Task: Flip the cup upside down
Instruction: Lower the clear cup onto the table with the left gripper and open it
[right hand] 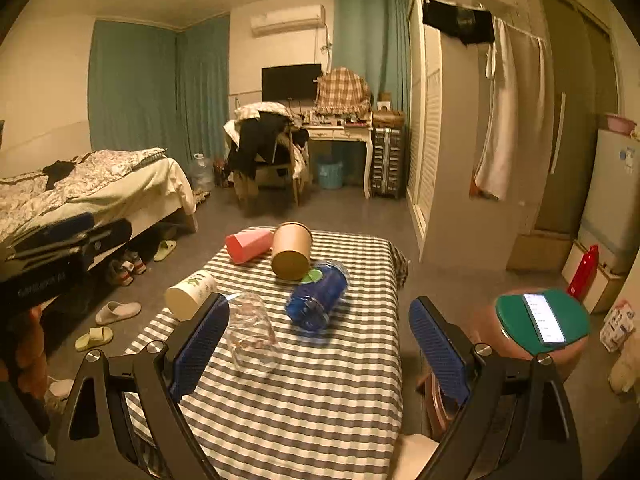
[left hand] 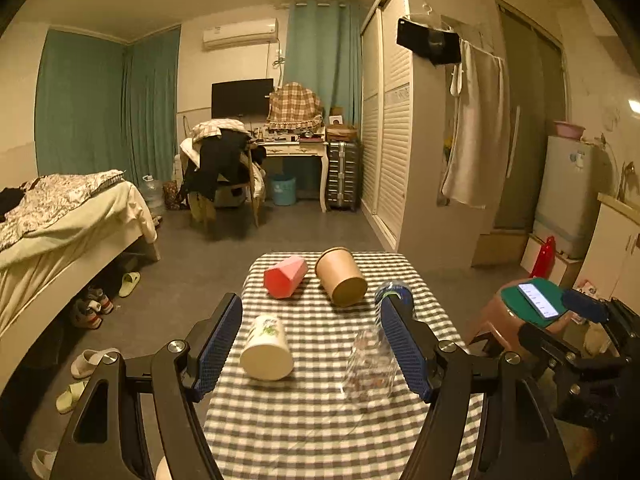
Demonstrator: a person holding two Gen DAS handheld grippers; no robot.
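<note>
Several cups lie on their sides on a grey checked table (left hand: 312, 432): a white flowered cup (left hand: 267, 350), a clear glass cup (left hand: 370, 368), a red faceted cup (left hand: 285, 276), a brown paper cup (left hand: 341, 276) and a blue one (left hand: 396, 292) partly behind my left finger. My left gripper (left hand: 312, 334) is open and empty above the near table, the white cup and the glass between its fingers. My right gripper (right hand: 320, 328) is open and empty. The glass cup (right hand: 252, 334) lies by its left finger. The blue cup (right hand: 318, 294), the white cup (right hand: 190, 296), the brown cup (right hand: 291, 250) and the red cup (right hand: 248, 244) lie beyond.
A brown stool with a green pad and a phone (right hand: 542, 318) stands right of the table (right hand: 320, 400). A bed (left hand: 60, 220) with shoes and slippers under it is at the left. A wardrobe (left hand: 400, 128), a desk and a fridge stand behind.
</note>
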